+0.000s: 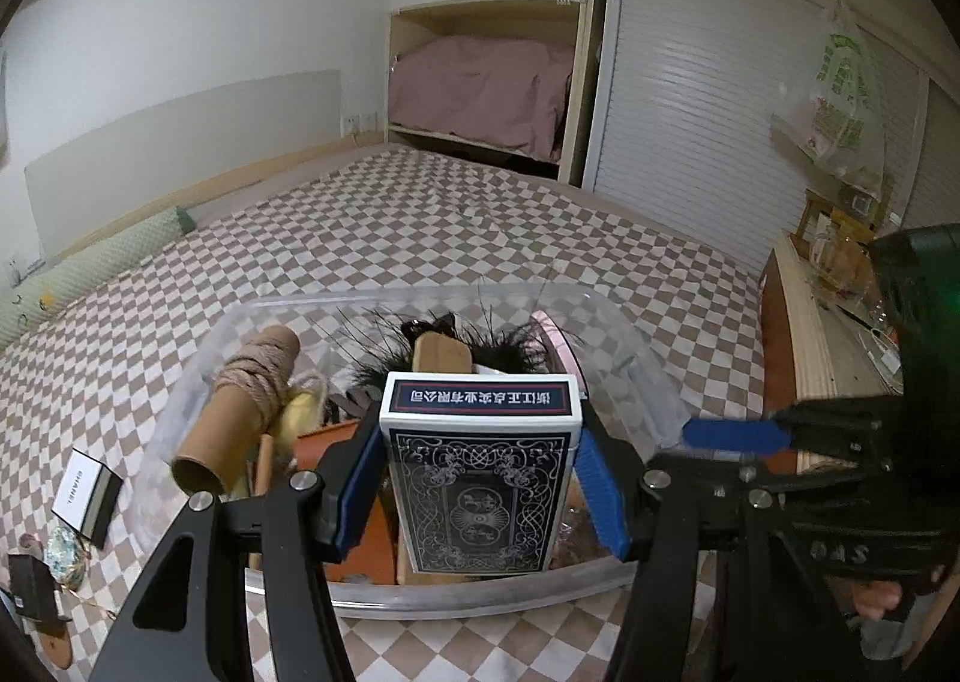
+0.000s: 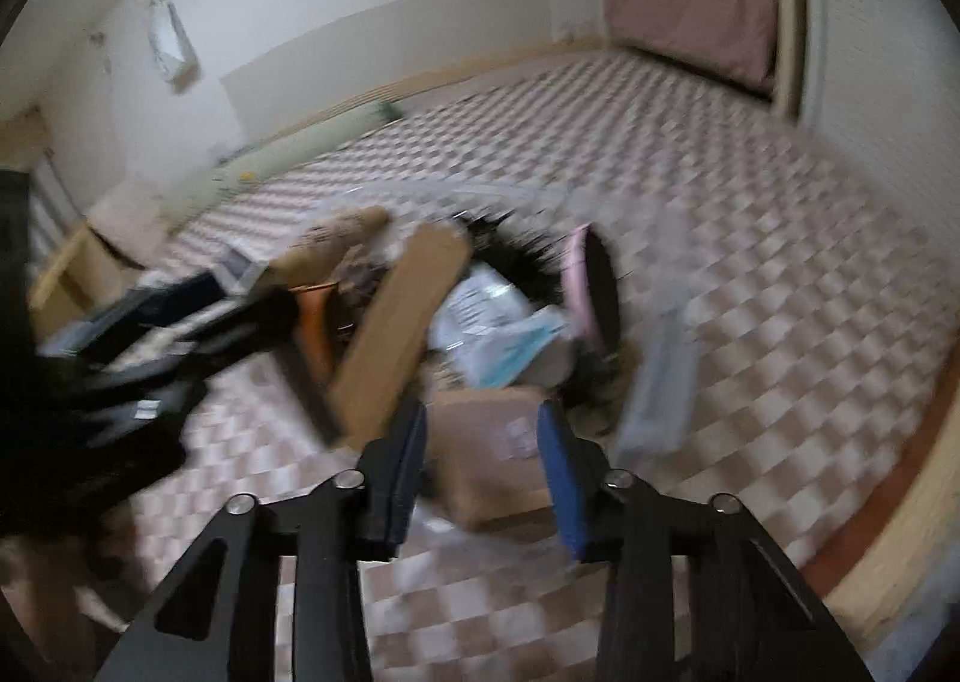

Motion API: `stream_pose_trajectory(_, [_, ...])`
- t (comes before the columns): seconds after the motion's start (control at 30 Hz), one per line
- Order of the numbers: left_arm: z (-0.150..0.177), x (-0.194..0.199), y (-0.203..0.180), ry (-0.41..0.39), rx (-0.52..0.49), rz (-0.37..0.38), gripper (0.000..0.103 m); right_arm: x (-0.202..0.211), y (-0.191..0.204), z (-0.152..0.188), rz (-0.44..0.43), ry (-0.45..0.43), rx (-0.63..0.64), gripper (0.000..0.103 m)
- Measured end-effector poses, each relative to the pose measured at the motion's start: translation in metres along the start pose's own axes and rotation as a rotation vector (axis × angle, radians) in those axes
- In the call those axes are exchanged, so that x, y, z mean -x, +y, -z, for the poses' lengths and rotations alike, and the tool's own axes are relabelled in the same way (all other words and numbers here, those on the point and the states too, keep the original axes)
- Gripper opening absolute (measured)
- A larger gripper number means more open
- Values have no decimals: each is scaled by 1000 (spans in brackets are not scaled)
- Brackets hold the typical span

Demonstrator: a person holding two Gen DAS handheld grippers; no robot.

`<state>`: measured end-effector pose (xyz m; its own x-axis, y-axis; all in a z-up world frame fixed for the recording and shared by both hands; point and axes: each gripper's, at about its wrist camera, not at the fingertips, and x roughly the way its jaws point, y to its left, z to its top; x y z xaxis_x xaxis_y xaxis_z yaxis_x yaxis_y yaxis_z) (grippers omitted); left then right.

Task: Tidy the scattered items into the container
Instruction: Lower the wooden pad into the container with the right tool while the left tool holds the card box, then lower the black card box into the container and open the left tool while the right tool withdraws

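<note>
My left gripper (image 1: 480, 442) is shut on a black card box (image 1: 480, 478) with a white top flap, held upright over the clear plastic container (image 1: 636, 346). The container holds a rope-wound cardboard tube (image 1: 240, 406), black feathers (image 1: 456, 334) and a tan block (image 1: 441, 355). In the blurred right wrist view, my right gripper (image 2: 480, 442) has its jaws apart on either side of a brown cardboard box (image 2: 486, 442) at the container's (image 2: 654, 382) near end; whether the pads touch it is unclear. The right gripper also shows in the left wrist view (image 1: 738, 433).
The container rests on a checkered bedspread (image 1: 420, 226). A white-and-black Chanel box (image 1: 84, 493), a small dark box (image 1: 30, 586) and a patterned pouch (image 1: 63, 553) lie to the left. A wooden shelf (image 1: 822, 334) with clutter is at right. A green bolster (image 1: 90, 274) lies along the far edge.
</note>
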<state>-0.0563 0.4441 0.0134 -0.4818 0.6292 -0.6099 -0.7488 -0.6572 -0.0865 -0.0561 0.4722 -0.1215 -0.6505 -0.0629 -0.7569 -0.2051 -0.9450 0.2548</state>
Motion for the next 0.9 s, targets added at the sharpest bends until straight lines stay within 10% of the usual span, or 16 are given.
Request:
stream_pose_trajectory(0.33, [3, -13, 10, 54, 26, -11, 59, -1, -31, 15, -24, 168, -46, 30])
stream_pose_trajectory(0.9, [13, -37, -4, 159, 77, 66, 59, 41, -42, 0, 80, 35, -73, 30])
